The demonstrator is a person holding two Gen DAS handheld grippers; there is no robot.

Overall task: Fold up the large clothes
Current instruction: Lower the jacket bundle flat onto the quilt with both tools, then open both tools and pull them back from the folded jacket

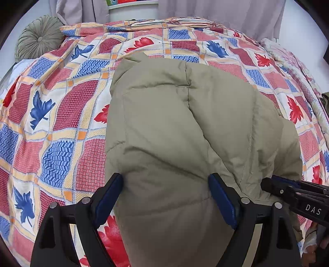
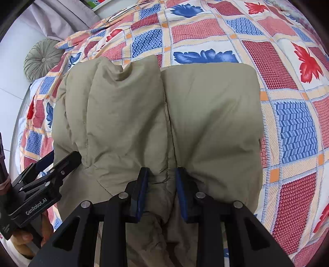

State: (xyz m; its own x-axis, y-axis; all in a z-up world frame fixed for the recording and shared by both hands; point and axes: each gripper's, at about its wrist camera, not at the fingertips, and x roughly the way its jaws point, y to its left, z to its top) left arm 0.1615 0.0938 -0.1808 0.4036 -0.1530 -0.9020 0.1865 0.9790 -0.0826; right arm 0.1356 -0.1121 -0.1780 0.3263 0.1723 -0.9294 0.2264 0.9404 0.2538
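Note:
A puffy khaki jacket lies folded on the bed, its two halves meeting along a middle seam. In the left wrist view my left gripper stands wide with the jacket's thick near end filling the gap, and both blue pads press into it. My right gripper is shut on a pinch of the same jacket at the seam's near end. Each gripper shows in the other's view: the right gripper at the jacket's right edge, the left gripper at its left edge.
The bed carries a patchwork quilt with red and blue leaves. A round green cushion sits at the far left corner, with grey curtains behind the bed. A hand holds the left gripper at the lower left.

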